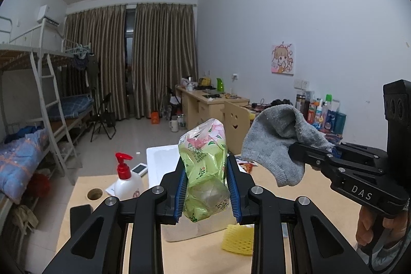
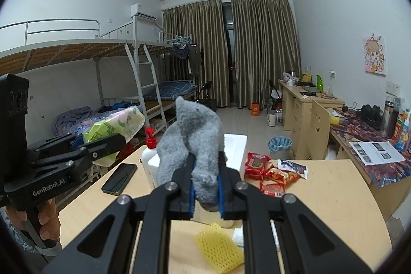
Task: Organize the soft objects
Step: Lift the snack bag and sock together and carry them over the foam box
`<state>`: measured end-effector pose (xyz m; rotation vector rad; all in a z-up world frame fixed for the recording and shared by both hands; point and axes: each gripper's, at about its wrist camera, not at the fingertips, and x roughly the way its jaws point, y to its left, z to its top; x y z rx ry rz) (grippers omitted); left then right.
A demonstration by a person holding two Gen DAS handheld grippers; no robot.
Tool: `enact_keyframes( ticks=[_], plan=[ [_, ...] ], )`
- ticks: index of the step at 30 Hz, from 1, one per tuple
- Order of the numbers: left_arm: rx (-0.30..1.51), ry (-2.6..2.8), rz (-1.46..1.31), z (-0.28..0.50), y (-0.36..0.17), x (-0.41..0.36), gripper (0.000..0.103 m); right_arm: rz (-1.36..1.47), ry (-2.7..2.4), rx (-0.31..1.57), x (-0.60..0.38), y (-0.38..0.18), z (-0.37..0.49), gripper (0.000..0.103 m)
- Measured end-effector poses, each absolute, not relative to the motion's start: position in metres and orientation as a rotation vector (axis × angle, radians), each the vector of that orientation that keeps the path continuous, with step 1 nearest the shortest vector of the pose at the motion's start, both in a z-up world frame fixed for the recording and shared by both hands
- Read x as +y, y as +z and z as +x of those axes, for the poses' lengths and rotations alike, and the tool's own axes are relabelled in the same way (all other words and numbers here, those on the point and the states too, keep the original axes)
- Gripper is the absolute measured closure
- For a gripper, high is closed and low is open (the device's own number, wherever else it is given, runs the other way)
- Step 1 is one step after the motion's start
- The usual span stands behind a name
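Both items are lifted above the tabletop (image 2: pixel 321 186): left gripper (image 1: pixel 205 186) fingers clamped on the tissue pack (image 1: pixel 205 166), right gripper (image 2: pixel 205 186) fingers on the sock (image 2: pixel 195 143); next, probably lowering each into the white box (image 2: pixel 236 145).

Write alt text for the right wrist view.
The right gripper pinches a grey sock above a wooden table. Left of it, the left gripper holds a green tissue pack; a yellow foam net lies below.
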<state>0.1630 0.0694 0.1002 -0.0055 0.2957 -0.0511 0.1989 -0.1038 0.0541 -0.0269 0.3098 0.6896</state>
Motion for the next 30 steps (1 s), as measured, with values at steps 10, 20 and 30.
enact_keyframes(
  ticks=[10, 20, 30],
  plan=[
    [0.345, -0.067, -0.016, 0.206, 0.104, 0.080, 0.073, -0.035, 0.692, 0.332, -0.089, 0.058, 0.222, 0.086],
    [0.395, -0.081, -0.027, 0.256, 0.101, 0.089, 0.078, -0.022, 0.695, 0.369, -0.079, 0.055, 0.257, 0.086],
    [0.423, -0.073, -0.032, 0.295, 0.090, 0.096, 0.078, -0.031, 0.691, 0.390, -0.066, 0.050, 0.271, 0.086]
  ],
)
